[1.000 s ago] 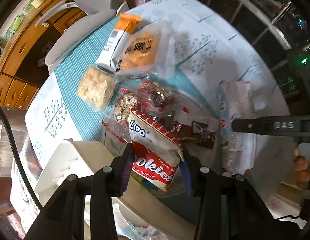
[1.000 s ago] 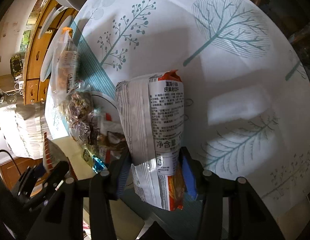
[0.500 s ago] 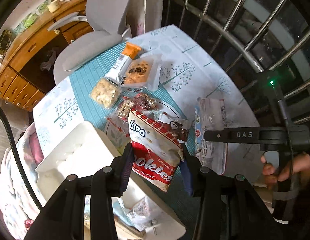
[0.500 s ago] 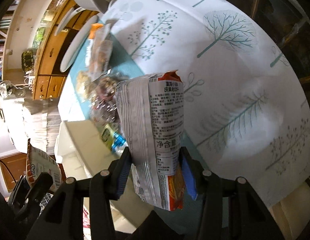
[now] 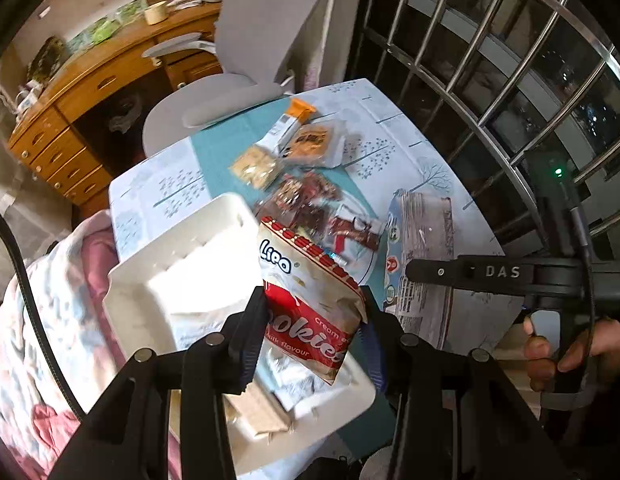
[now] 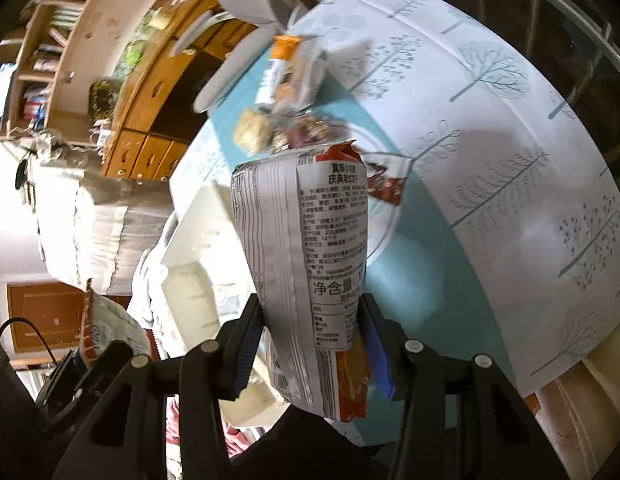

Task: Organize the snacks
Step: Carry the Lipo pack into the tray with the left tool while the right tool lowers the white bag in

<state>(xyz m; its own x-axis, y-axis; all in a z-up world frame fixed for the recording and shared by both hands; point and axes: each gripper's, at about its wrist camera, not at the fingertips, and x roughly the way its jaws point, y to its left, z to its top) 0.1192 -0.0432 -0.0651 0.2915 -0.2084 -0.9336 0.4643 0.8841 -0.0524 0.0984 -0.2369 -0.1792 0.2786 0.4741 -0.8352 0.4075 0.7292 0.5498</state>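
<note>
Low in each wrist view, the left gripper (image 5: 314, 328) pinched a red-and-white cookie bag (image 5: 310, 308) over the white bin (image 5: 181, 264) and the right gripper (image 6: 312, 332) clamped a printed packet (image 6: 305, 264), presumably both bound for that bin.

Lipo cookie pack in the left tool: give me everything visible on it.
The Lipo cookie pack is a crinkly, glossy white pouch with a red checked top seam, blue "Lipo" logo and a red lower panel reading "cookies", "milk flavour". It hangs tilted, clamped at its lower half in the left tool, above the white divided tray.
</note>
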